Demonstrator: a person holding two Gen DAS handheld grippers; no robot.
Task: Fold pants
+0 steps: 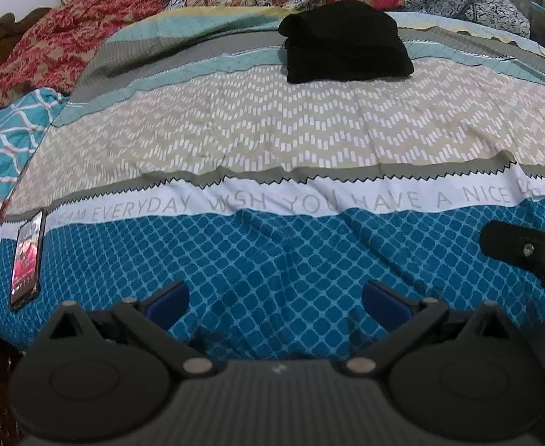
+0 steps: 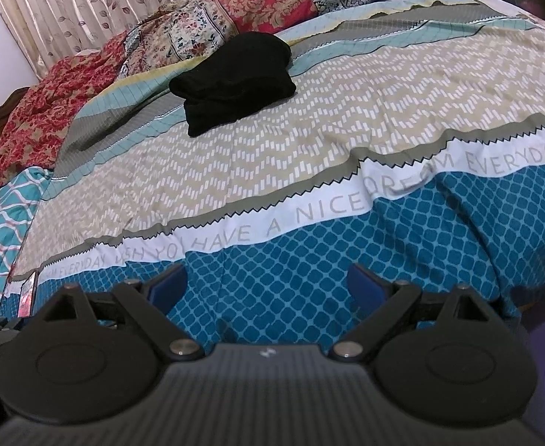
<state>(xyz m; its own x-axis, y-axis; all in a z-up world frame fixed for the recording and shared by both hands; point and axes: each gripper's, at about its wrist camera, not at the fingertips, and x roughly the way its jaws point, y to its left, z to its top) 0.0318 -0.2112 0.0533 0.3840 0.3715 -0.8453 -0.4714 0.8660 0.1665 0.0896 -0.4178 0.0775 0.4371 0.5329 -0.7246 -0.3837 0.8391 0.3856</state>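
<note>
A: Where are the pants [image 1: 346, 42]?

B: Far ahead of both hand-held grippers, lying on the bed [image 1: 265, 137]. They are black and folded into a compact bundle on the grey and pale teal stripes of the bedspread. The bundle's long axis runs roughly across the left hand-held gripper's view; from the right one it [image 2: 233, 78] sits ahead and to the left, turned at a slant.

A: And the grippers themselves?

B: The left hand-held gripper [image 1: 275, 299] is released, its blue pads wide apart over the blue diamond print, gripping nothing. The right hand-held gripper [image 2: 268, 285] is likewise spread and unladen, well short of the pants.

A: Anything around?

B: A phone [image 1: 28, 260] with a lit screen lies on the bedspread to the left of the left gripper. Heaped floral quilts [image 2: 213, 26] lie beyond the pants, with a leaf-patterned curtain [image 2: 86, 3] behind them. Between grippers and pants there is only wrinkled bedspread.
</note>
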